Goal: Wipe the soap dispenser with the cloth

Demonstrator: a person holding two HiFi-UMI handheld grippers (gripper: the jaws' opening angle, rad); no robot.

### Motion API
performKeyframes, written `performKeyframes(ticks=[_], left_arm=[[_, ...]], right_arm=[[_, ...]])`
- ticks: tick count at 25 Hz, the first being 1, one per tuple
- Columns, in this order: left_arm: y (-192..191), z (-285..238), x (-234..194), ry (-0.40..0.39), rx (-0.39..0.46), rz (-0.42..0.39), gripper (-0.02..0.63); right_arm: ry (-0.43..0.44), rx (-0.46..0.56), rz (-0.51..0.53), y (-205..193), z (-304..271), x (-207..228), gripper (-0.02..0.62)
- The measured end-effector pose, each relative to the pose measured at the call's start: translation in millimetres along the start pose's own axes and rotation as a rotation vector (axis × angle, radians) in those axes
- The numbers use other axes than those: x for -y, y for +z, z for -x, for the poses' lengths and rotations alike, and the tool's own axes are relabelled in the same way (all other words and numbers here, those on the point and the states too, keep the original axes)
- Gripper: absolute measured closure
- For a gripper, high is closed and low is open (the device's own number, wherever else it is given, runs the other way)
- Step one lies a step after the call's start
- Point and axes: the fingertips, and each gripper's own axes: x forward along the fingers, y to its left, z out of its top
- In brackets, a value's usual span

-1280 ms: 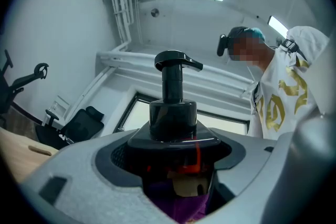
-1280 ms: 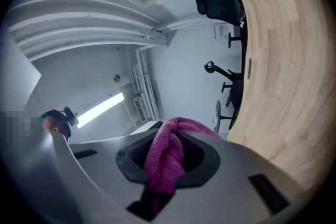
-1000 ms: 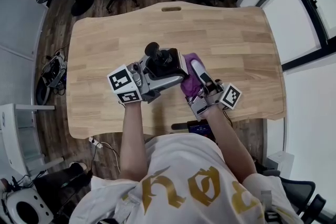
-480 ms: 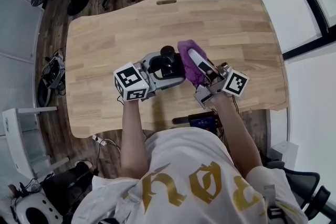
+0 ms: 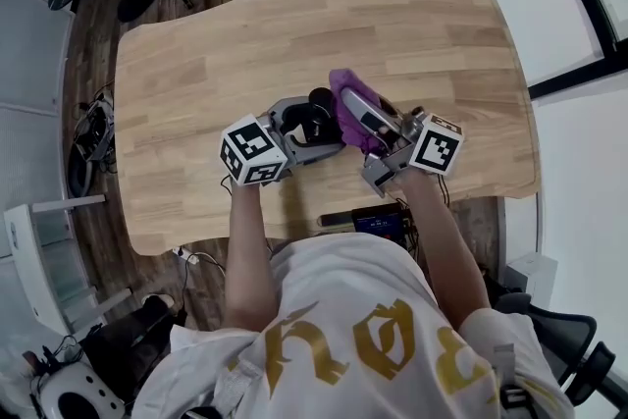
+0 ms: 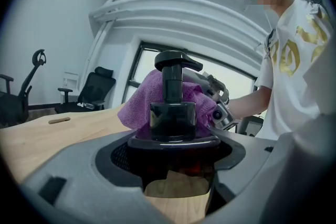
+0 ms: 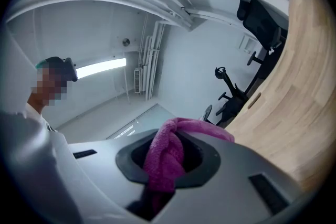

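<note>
Head view: over a wooden table (image 5: 196, 64), the left gripper (image 5: 306, 130) holds a black soap dispenser (image 5: 317, 111) near the table's middle, its pump head pointing up toward the camera. The right gripper (image 5: 365, 118) reaches in from the other side with a purple cloth (image 5: 345, 93) bunched at its tip, and the cloth lies against the dispenser's right side. The two grippers are just beside each other, and their marker cubes point back toward the person.

Left gripper view: the jaws are closed around the dispenser's dark body (image 6: 173, 115), which stands upright between them with the pump head on top. The cloth (image 6: 137, 107) wraps the far side of the bottle and shows on both sides of the neck. The right gripper (image 6: 216, 105) sits directly behind the cloth. Bare wood shows below the jaws.

Right gripper view: the jaws are clamped on a twisted fold of the cloth (image 7: 164, 157), which spills out over their upper edge. The table (image 7: 294, 86) runs along the right, and an office chair (image 7: 262, 18) stands past its far end.
</note>
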Motion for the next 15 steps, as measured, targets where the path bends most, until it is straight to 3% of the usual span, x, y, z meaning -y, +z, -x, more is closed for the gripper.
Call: performKeyframes(ticks=[5, 10, 15], left_arm=[[-17, -9, -9, 0.023, 0.005, 0.025, 0.247], [-38, -12, -22, 0.051, 0.004, 0.074, 0.247], [-62, -21, -39, 0.073, -0.008, 0.111, 0.247]], right_arm=[[-0.007, 0.034, -0.047, 3, 6, 13, 0.548], [-0.125, -0.003, 0.060, 2, 24, 43, 0.548], [-0.215, 0.003, 0.067, 4, 39, 74, 0.548]])
